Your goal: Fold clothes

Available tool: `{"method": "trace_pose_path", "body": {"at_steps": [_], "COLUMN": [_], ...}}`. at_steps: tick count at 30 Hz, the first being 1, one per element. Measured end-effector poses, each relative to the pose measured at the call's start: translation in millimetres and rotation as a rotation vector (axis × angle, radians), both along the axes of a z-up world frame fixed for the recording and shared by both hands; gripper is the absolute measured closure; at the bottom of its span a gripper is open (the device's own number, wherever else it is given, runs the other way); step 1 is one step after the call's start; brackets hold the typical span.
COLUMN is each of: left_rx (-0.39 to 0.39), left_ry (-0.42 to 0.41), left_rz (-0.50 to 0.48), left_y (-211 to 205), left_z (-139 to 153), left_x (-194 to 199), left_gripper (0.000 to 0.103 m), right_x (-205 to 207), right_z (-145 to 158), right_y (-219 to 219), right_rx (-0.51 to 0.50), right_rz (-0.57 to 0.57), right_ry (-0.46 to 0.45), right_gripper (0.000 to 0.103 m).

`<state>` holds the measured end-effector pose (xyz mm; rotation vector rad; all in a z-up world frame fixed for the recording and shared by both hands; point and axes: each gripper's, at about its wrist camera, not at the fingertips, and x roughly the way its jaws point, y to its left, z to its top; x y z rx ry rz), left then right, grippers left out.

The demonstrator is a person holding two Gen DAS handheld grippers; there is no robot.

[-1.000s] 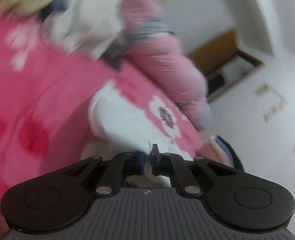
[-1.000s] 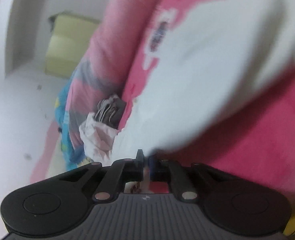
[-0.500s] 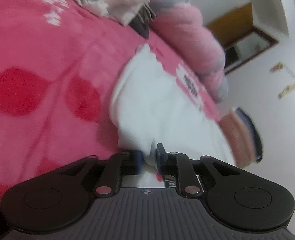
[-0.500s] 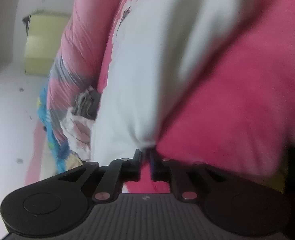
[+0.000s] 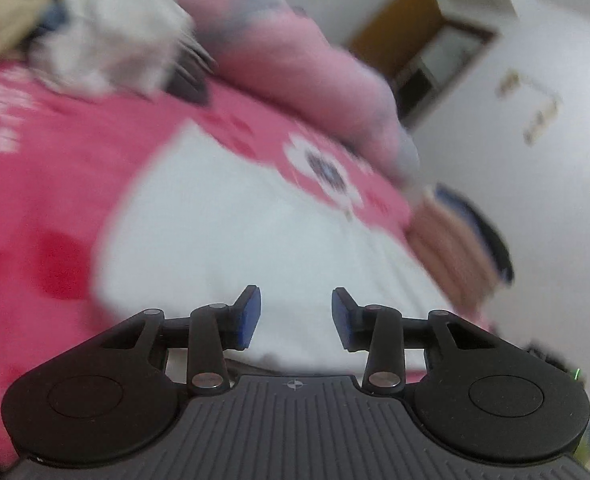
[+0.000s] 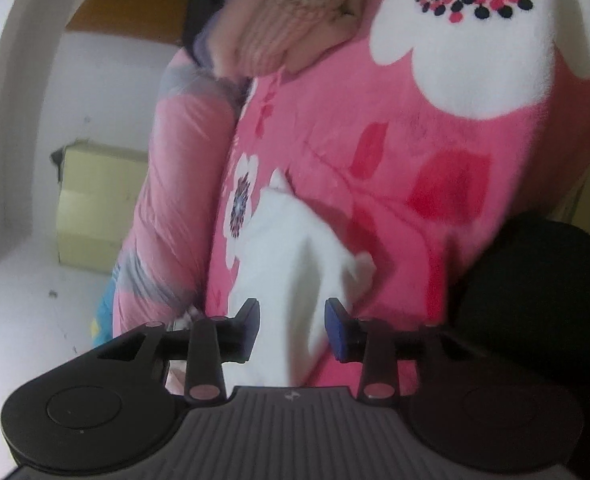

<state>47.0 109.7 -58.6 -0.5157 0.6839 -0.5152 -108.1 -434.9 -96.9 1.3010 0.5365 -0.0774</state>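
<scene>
On the pink floral blanket (image 5: 47, 184) lay the white garment (image 5: 231, 232) (blurred); my left gripper (image 5: 295, 316) and right gripper (image 6: 292, 328) hovered over it, fingers spread apart, gripping nothing

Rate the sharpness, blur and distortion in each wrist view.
Left wrist: heavy motion blur smears the white garment, blanket and wall, while the left tool stays sharp; fisheye bends the edges. Right wrist: milder blur, the blanket's flower print is readable, the white garment is streaked, and the right tool is crisp.
</scene>
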Motion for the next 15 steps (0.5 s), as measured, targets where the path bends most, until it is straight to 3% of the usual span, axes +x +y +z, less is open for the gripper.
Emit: {"method": "trace_pose_path", "body": {"at_steps": [3, 7, 9, 12, 15], "left_rx": [0.058, 0.106, 0.092, 0.087, 0.097], "left_ry": [0.016, 0.032, 0.039, 0.049, 0.048], "left_rz": [-0.044, -0.086, -0.091, -0.096, -0.094], "left_y": [-27.5, -50.2, -46.9, -46.2, -50.1], "left_z": [-12.4, -24.5, -25.5, -25.5, -25.9], "left_x": [11.5, 20.2, 20.6, 21.0, 24.3], "left_gripper": [0.064, 0.064, 0.065, 0.065, 0.066], "right_x": [4.2, -3.4, -5.8, 8.4, 28.5], "right_z": [6.1, -1.6, 5.9, 23.3, 21.5], "right_y": [-7.6, -16.3, -23.4, -27.0, -27.1], "right_rx": [-0.028, 0.042, -0.028, -0.205, -0.216], "right_rz": [-0.043, -0.072, -0.097, -0.044, 0.049], "right_ry": [0.055, 0.118, 0.132, 0.128, 0.193], "right_gripper": [0.064, 0.06, 0.06, 0.055, 0.054]}}
